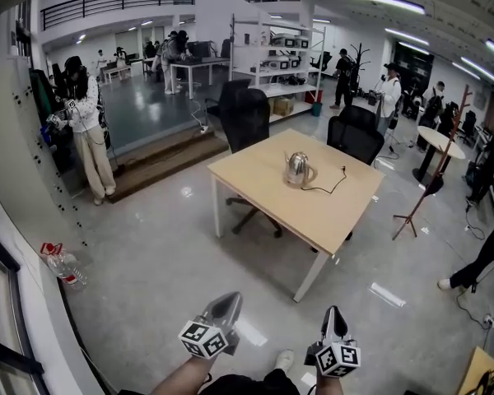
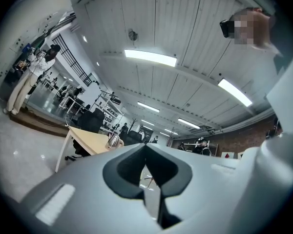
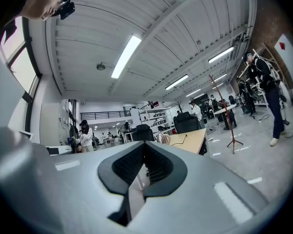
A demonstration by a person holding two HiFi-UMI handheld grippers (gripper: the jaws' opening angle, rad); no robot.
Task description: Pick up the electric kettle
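Observation:
A shiny steel electric kettle (image 1: 297, 169) stands near the middle of a light wooden table (image 1: 263, 189), its black cord (image 1: 328, 187) trailing to the right. It shows small and far off in the left gripper view (image 2: 114, 141) and the right gripper view (image 3: 161, 138). My left gripper (image 1: 228, 301) and right gripper (image 1: 336, 312) are at the bottom of the head view, well short of the table. Both are shut with nothing between the jaws. The grey jaws of the left gripper (image 2: 145, 146) and right gripper (image 3: 144, 144) meet at their tips.
Black office chairs (image 1: 245, 118) stand behind the table, another (image 1: 358, 136) at its right. A wooden stand (image 1: 432, 179) rises to the right. A person (image 1: 88, 134) stands at the left by a low step. Several people are at the back. Glossy grey floor (image 1: 165, 245) lies between me and the table.

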